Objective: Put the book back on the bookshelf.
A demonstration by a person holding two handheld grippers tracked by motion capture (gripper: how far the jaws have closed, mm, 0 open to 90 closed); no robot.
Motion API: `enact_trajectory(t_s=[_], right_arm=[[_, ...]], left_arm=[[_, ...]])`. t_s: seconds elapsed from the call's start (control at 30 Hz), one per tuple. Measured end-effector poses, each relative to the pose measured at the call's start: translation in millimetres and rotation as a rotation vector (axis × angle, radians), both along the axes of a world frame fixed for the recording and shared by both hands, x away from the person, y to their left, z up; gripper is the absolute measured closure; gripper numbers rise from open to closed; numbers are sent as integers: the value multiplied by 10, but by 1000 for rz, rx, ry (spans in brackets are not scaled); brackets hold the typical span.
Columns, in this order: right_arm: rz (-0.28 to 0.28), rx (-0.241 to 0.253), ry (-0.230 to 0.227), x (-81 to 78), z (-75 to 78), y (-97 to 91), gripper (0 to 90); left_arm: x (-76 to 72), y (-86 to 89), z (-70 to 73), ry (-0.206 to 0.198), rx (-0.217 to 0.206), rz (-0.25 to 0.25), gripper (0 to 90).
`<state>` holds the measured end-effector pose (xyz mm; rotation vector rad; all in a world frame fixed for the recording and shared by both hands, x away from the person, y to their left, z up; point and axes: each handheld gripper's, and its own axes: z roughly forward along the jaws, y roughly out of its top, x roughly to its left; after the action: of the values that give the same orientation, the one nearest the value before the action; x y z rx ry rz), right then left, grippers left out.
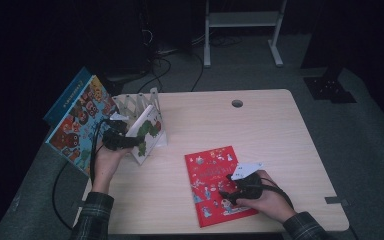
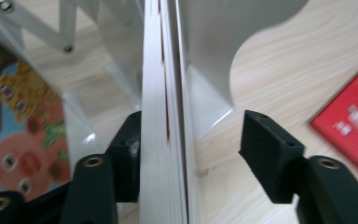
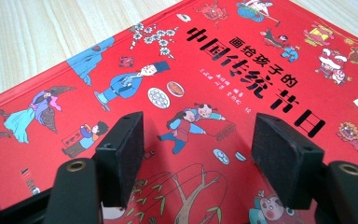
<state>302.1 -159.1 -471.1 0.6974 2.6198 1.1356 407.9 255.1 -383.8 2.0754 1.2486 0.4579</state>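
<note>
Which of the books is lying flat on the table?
The red book, under the right hand-held gripper. The other books stand upright or lean at the white rack.

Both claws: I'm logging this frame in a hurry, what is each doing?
Left claw: open, a white book standing in the rack between its jaws, one pad touching.
Right claw: open over the red book, holding nothing.

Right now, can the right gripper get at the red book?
Probably yes. The right gripper hovers over the red book's cover with jaws open and nothing between. The book lies flat on the table, so gripping an edge looks harder.
</note>
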Motion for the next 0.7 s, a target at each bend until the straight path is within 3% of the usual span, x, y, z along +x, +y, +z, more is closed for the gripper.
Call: enact_trajectory(t_s=[0.43, 0.53, 0.7], right_arm=[[2, -1, -1, 1, 0, -1, 333], [0, 0, 0, -1, 0, 0, 333], [0, 0, -1, -1, 0, 0, 334]], left_arm=[[-197, 108, -198, 60, 38, 14, 384], [-206, 119, -244, 72, 43, 13, 449], [-209, 113, -256, 78, 39, 17, 661]])
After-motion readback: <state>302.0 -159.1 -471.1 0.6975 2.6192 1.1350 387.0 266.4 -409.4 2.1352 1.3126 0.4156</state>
